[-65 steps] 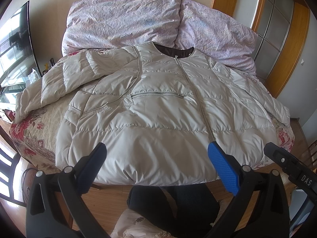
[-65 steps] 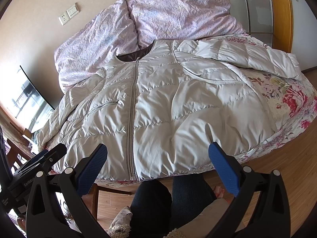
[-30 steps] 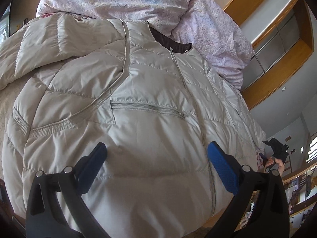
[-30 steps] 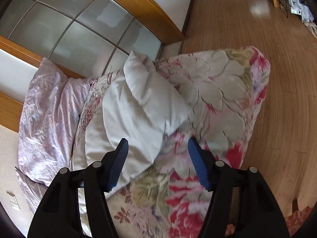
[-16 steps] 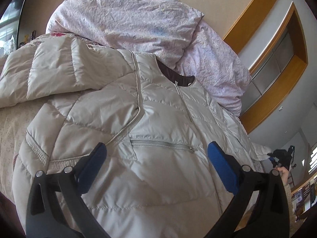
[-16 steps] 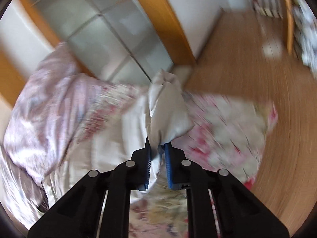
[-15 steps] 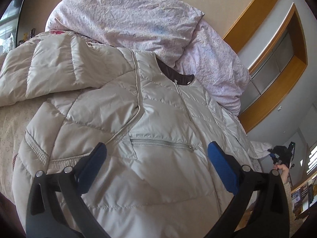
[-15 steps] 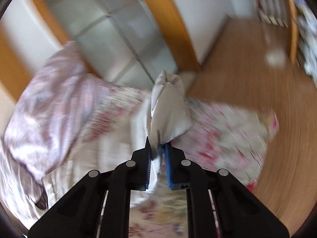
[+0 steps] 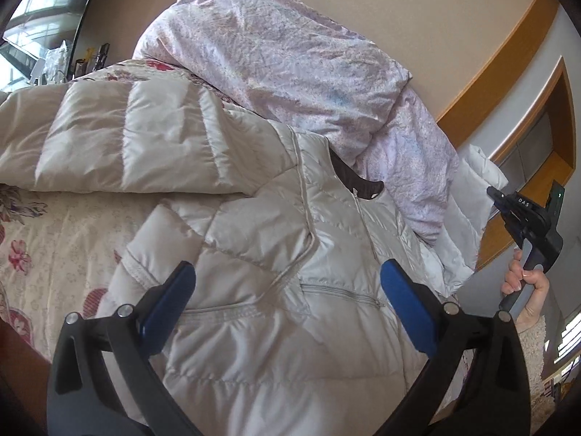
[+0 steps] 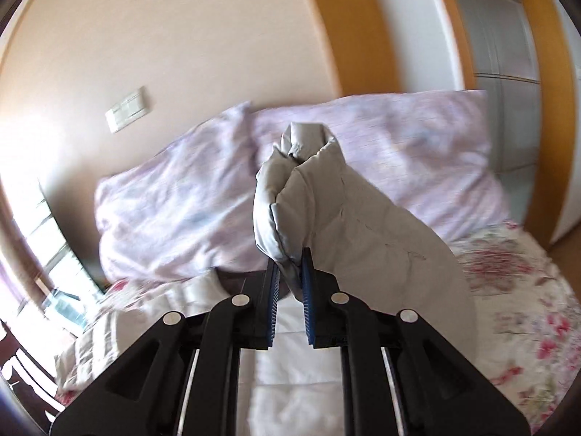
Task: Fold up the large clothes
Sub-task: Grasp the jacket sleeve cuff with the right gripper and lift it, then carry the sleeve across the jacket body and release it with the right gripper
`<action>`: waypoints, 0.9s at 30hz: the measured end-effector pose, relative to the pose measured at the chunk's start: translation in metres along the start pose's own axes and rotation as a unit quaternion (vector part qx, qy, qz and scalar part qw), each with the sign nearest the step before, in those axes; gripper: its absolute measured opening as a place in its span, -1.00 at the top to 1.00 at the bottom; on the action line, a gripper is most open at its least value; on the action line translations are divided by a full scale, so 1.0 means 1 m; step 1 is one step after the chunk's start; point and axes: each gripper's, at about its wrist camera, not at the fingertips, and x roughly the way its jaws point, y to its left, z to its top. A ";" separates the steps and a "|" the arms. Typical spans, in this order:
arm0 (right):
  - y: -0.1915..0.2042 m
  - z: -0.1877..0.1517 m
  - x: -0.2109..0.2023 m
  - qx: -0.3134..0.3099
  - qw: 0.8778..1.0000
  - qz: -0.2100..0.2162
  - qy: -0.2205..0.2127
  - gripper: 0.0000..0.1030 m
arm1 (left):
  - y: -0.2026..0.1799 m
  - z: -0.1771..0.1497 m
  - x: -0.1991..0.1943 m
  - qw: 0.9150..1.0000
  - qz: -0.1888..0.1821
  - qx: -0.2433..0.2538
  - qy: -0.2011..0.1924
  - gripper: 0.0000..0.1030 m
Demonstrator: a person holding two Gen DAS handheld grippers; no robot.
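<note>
Right gripper (image 10: 288, 283) clenched on the cuff end of the jacket's sleeve (image 10: 348, 218); blue pads nearly together with the puffy fabric pinched between them; sleeve bulges up past the tips and drapes off to the right of the jaws; sleeve held raised above the bed, in front of the pillows (image 10: 174, 214); view is motion-blurred.

Left gripper (image 9: 287, 301) released, jaws spread wide, nothing between the pads; it hovers over the front of the jacket (image 9: 276, 290); chest pocket zip (image 9: 341, 292) lies between the two fingers; whether the tips touch the fabric cannot be told.

Jacket lies face up on the bed (image 9: 47, 232), zipped, collar toward the pillows (image 9: 290, 65); one sleeve (image 9: 120, 145) stretches flat out to the left across the floral bedspread; the other sleeve rises at the far right edge (image 9: 472, 196), where the right gripper (image 9: 523, 214) and the hand (image 9: 523, 283) holding it show.

Edges: pillows butt against the wall (image 10: 181, 36) behind the collar; bare bedspread left of the jacket body and below the flat sleeve; wooden frame (image 9: 497, 69) and glass panels to the right.
</note>
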 end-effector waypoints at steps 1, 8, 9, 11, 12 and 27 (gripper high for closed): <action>0.010 -0.004 0.010 -0.004 1.000 0.013 0.010 0.76 | 0.004 0.002 -0.002 1.000 0.005 -0.002 -0.002 -0.95; 0.108 -0.083 0.097 -0.105 0.985 0.031 0.132 0.76 | 0.029 0.011 -0.018 0.997 0.052 -0.026 -0.040 -0.95; 0.113 -0.097 0.105 -0.116 0.982 0.024 0.150 0.76 | 0.031 0.011 -0.019 0.997 0.062 -0.030 -0.044 -0.95; 0.117 -0.126 0.132 -0.145 0.967 0.007 0.208 0.75 | 0.037 0.014 -0.021 0.995 0.077 -0.040 -0.049 -0.95; 0.120 -0.136 0.138 -0.163 0.960 0.000 0.230 0.71 | 0.041 0.015 -0.023 0.995 0.081 -0.043 -0.050 -0.96; 0.108 -0.105 0.132 -0.132 0.976 -0.062 0.161 -0.09 | 0.110 0.036 -0.049 0.980 0.093 -0.146 -0.099 -0.96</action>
